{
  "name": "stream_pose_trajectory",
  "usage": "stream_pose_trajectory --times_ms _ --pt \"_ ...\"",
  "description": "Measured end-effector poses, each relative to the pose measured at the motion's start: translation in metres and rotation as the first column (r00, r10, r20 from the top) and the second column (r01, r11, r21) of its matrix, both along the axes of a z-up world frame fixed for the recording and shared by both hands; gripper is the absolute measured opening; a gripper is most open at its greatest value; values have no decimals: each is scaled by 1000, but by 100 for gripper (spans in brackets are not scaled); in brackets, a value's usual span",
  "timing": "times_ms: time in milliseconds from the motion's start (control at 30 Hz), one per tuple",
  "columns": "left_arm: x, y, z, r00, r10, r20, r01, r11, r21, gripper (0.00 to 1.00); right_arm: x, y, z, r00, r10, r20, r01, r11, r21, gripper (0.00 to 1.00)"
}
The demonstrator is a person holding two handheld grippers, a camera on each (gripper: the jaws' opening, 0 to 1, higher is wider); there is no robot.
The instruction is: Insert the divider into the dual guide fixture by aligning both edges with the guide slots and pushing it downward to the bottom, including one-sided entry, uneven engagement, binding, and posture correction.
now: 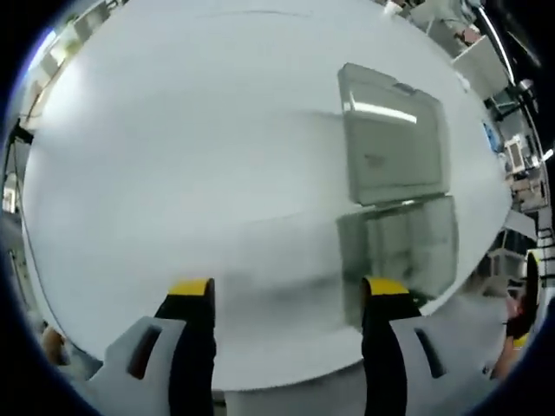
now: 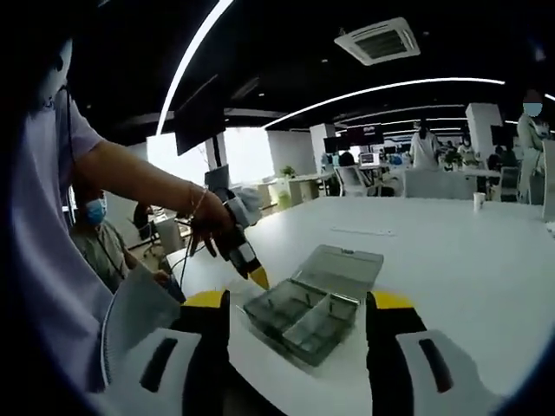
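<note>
Left gripper view: my left gripper (image 1: pixel 290 299) looks down on the worktop (image 1: pixel 191 156), its two yellow-tipped fingers (image 1: pixel 192 290) standing wide apart with nothing between them. Beyond the right finger lies the clear plastic box (image 1: pixel 399 247), its tray part nearest the fingers and its hinged lid (image 1: pixel 392 146) thrown open flat on the worktop beyond it. The picture is blurred, so I cannot tell what the tray holds from here. The white worktop is round-edged.

Right gripper view: my right gripper (image 2: pixel 297 303) is held low over the near edge of the white worktop (image 2: pixel 468 251), its yellow-tipped fingers (image 2: pixel 208 301) likewise set wide apart and bare. Between and just beyond them sits the same clear plastic box (image 2: pixel 303 316), seen at an angle; inner walls split its tray into compartments, and the open lid (image 2: pixel 340 264) lies behind it. I cannot tell whether any one of those walls is the loose divider. My left gripper (image 2: pixel 253 270) enters from the left, gripped in my hand (image 2: pixel 211 227), its yellow tip near the box's left corner, just above the worktop. A paper cup (image 2: pixel 479 201) stands far off on the worktop; a seated masked person (image 2: pixel 97 238) is at left.
</note>
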State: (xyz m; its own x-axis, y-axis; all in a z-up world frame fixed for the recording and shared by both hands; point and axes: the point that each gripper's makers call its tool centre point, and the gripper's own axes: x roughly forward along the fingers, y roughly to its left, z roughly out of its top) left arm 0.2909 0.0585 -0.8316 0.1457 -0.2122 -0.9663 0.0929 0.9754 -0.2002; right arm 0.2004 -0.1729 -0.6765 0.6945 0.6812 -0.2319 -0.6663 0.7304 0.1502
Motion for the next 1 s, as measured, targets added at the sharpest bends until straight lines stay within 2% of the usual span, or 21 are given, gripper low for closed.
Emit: stream_pose_trajectory --times_ms 33,167,267,300,333,367,433,533,700,900,1000 --pt "-1 1 0 1000 0 -11 0 1000 10 66 1 0 2 1000 2 -1 -2 1000 3 76" --pt "-2 1 -3 999 12 -34 -10 999 36 66 4 1 8 1000 18 3 -18 999 -36 75" --pt "-3 1 -2 998 22 -50 -20 999 41 65 8 3 10 999 41 -21 -42 997 -58 75" --pt "-3 1 -1 999 18 -50 -16 999 47 65 7 -2 3 997 35 -70 -42 993 -109 73" --pt "-3 1 -1 999 13 -47 -10 999 49 65 8 1 5 996 56 -64 -63 991 -116 73" --pt "-4 1 0 999 19 -48 -16 999 52 66 9 4 10 997 69 -38 -73 992 -107 74" --pt "-2 0 0 999 18 -40 -16 999 42 65 9 5 11 995 81 -50 -86 989 -120 74" --pt "-1 0 2 998 54 -35 -54 998 21 64 10 3 11 996 85 -38 -89 987 -135 74" --pt "-3 -2 0 998 39 -44 -38 999 35 62 13 1 13 995 88 -40 -93 987 -131 74" --pt "-4 1 -2 998 45 -46 -43 998 46 64 13 2 14 995 96 -39 -101 986 -131 72" --pt "-6 -6 -5 998 27 -60 -25 999 46 57 13 3 13 994 100 -42 -105 985 -134 71"
